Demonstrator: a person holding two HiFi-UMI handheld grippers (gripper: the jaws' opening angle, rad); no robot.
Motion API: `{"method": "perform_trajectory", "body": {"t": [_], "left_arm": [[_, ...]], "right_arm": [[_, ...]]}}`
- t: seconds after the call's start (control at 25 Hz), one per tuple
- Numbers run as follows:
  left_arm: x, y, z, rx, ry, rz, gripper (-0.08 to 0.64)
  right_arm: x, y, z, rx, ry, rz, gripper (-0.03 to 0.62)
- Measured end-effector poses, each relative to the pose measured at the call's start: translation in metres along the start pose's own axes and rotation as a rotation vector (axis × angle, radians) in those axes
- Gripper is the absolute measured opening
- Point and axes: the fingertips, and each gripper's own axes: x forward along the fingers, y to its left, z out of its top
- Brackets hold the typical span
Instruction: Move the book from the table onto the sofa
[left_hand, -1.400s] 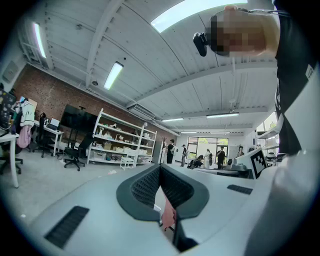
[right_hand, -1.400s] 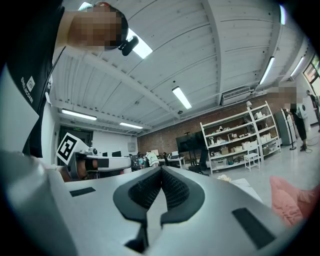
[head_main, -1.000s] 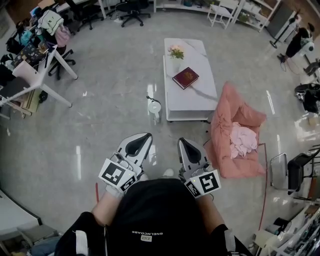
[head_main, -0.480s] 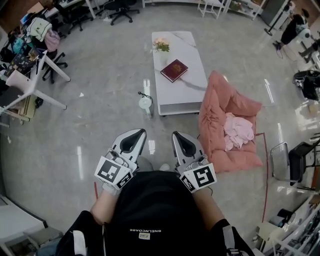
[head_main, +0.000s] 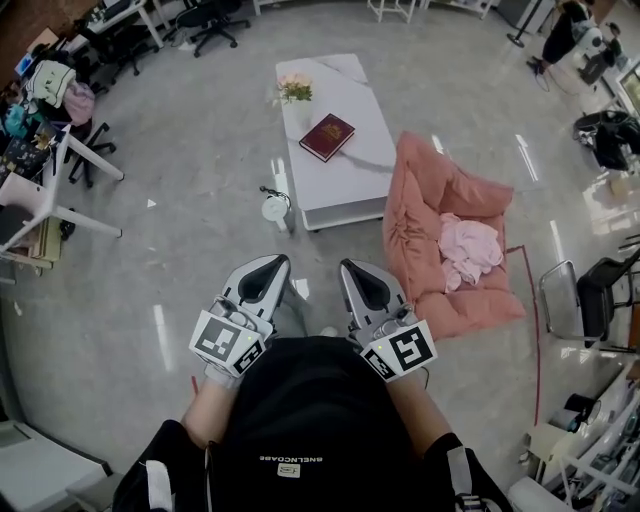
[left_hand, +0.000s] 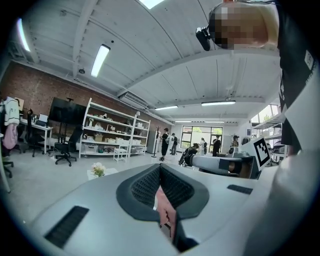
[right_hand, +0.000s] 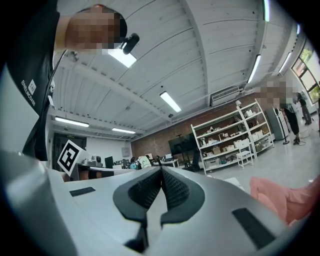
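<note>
A dark red book (head_main: 327, 136) lies on the low white table (head_main: 350, 175), near a small bunch of flowers (head_main: 293, 89). Right of the table stands the pink sofa (head_main: 430, 215) with a pink cloth (head_main: 466, 250) on its seat. I hold both grippers close to my body, well short of the table. The left gripper (head_main: 268, 264) and the right gripper (head_main: 352, 268) are both shut and hold nothing. In the left gripper view the jaws (left_hand: 160, 167) meet with the flowers (left_hand: 98, 170) far beyond. The right gripper's jaws (right_hand: 161, 170) also meet, with the sofa (right_hand: 285, 197) at the lower right.
A small white round object (head_main: 273, 208) with a cable sits on the floor at the table's near left corner. Desks and office chairs (head_main: 60, 150) crowd the left side. A dark folding chair (head_main: 590, 300) stands right of the sofa. Shelves (left_hand: 105, 135) line the far wall.
The table, book and sofa have shifted left in the head view, and the sofa lies nearer. Both grippers stay shut in front of my body.
</note>
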Motion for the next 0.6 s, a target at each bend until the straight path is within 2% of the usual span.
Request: {"method": "perform_trajectory", "body": {"t": [0.24,0.6], "left_arm": [[0.026,0.035,0.005,-0.017,-0.002,-0.031,0.015],[0.071,0.121,0.013,-0.064,0.019,-0.086,0.015]], "right_arm": [[0.03,-0.024,0.002,0.044,-0.003,-0.038,0.023],[0.113,-0.06,0.0,0.032,0.039,-0.122,0.023]]}}
